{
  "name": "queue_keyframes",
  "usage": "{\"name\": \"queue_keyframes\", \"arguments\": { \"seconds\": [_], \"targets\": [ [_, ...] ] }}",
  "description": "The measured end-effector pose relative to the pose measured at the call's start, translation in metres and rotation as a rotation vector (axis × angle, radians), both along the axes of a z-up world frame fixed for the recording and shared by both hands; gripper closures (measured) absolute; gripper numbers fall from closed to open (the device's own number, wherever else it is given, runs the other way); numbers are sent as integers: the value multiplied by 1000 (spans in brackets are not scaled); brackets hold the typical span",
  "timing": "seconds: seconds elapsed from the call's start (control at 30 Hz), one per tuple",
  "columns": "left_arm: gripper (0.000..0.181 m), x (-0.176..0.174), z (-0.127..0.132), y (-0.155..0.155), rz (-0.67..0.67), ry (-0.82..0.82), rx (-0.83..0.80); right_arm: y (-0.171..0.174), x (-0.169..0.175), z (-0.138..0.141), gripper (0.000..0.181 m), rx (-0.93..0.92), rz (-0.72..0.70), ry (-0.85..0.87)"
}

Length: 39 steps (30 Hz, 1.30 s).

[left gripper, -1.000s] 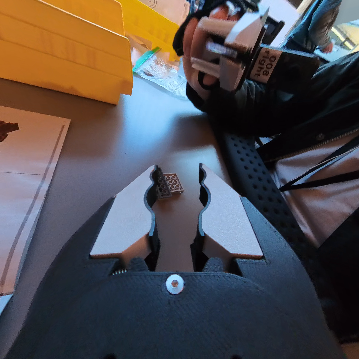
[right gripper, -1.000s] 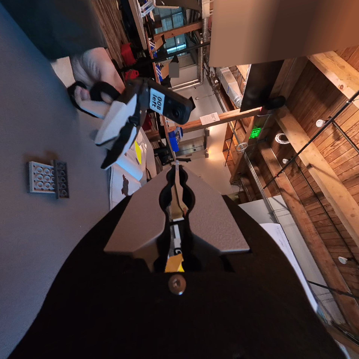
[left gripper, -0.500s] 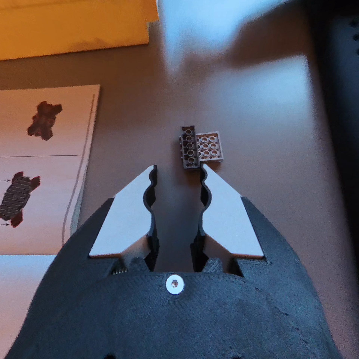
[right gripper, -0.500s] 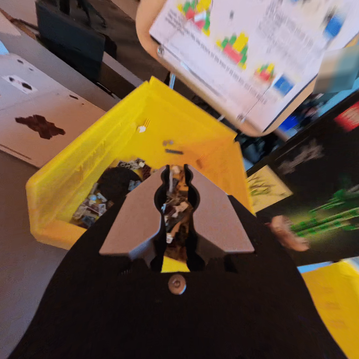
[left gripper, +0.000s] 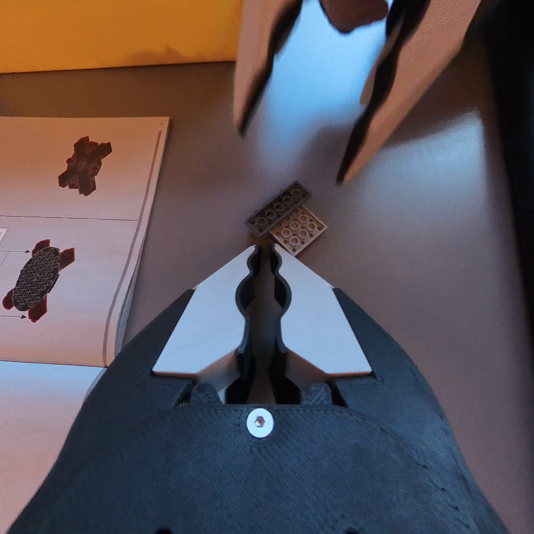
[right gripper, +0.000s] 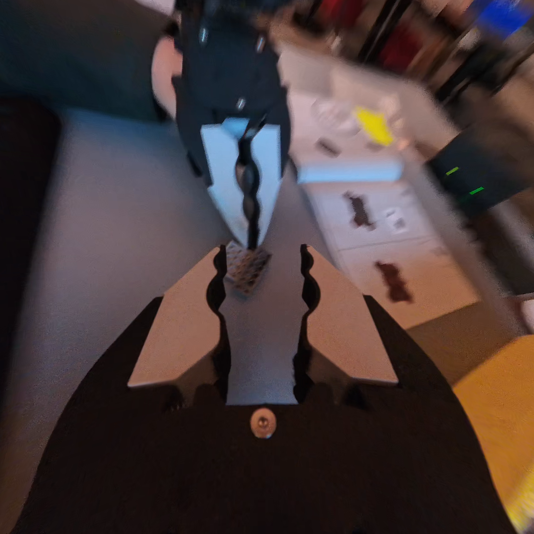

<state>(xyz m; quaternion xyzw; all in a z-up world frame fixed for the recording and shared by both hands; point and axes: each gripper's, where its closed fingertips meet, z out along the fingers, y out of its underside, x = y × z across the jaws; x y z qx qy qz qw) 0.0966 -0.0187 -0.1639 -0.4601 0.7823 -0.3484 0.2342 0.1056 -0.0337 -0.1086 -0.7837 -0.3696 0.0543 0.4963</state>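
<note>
Grey tabletop fills the centre of both views; a yellow bin lies along the upper left of the left wrist view, with an open instruction booklet at centre left. Left gripper, lower centre: fingers nearly closed, a narrow slit between the tips, nothing grasped; the tips sit just beside the brick pair's near corner, contact uncertain. Right gripper, lower centre of its blurred view: fingers spread wide, empty, with the bricks lying between the tips, nearer the left one. Brick pair, frame centre: a dark grey plate joined alongside a light tan plate, undersides up, flat on the table.
</note>
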Motion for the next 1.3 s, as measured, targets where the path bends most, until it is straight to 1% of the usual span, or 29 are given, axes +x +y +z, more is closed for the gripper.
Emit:
{"name": "queue_keyframes", "arguments": {
  "seconds": [0.07, 0.13, 0.17, 0.2, 0.23, 0.27, 0.3, 0.4, 0.5, 0.6, 0.63, 0.67, 0.73, 0.83, 0.87, 0.9, 0.93, 1.0, 1.03, 1.1, 1.17, 1.2, 1.23, 1.3],
  "targets": [
    [174, 0, 0, -1, -6, -1, 3, 0, -3, -31, 130, -144, -23, -22],
    [173, -1, 0, -1, -9, -5, 10, -2, -3, -47, 133, -217, -27, -36],
    [173, 0, 0, -1, -7, -7, 15, -2, -3, -47, 136, -232, -34, -12],
    [174, 0, 0, 0, -2, -9, 19, -2, -3, -46, 143, -243, -43, 14],
    [169, 0, 0, -1, -6, -10, 19, -1, 1, -45, 156, -255, -64, 30],
    [157, 1, 0, 0, 2, -14, 22, -2, 4, -45, 163, -271, -75, 54],
    [147, 3, 1, 2, 21, -21, 30, -2, 5, -45, 165, -292, -82, 88],
    [142, 3, 1, 2, 19, -21, 27, -5, 5, -44, 166, -338, -65, 171],
    [148, 1, 1, -4, -20, -23, 27, -10, -1, -45, 167, -370, -15, 215],
    [155, -3, 1, -12, -76, -19, 22, -12, -9, -39, 167, -337, 48, 231],
    [156, -4, 1, -16, -94, -18, 17, -13, -9, -37, 181, -321, 65, 224],
    [160, -5, 3, -18, -103, -26, 13, -15, -13, -33, 181, -303, 96, 238],
    [162, -5, 7, -24, -127, -59, 11, -19, -19, -28, 181, -295, 143, 264],
    [176, -8, 2, -29, -163, -44, 51, -18, -15, -33, 181, -267, 137, 187],
    [178, -8, 0, -28, -163, -39, 62, -19, -15, -31, 173, -249, 142, 175],
    [178, -8, 0, -28, -158, -39, 65, -22, -17, -27, 159, -238, 165, 186],
    [178, -8, 0, -27, -153, -36, 61, -28, -23, -22, 149, -242, 209, 213],
    [175, -8, 0, -25, -139, -24, 42, -47, -40, -15, 118, -282, 319, 278],
    [173, -8, 0, -24, -135, -18, 31, -53, -45, -17, 114, -297, 354, 262],
    [172, -8, 0, -23, -133, -11, 18, -61, -48, -34, 114, -304, 395, 121],
    [171, -8, 0, -23, -133, -11, 18, -62, -45, -53, 123, -279, 410, -30],
    [171, -8, 0, -23, -134, -12, 20, -61, -48, -52, 131, -265, 408, -8],
    [171, -8, 0, -23, -134, -12, 21, -60, -47, -52, 148, -281, 396, -4],
    [170, -8, 0, -22, -129, -12, 18, -58, -45, -51, 150, -329, 363, 37]
  ]
}}
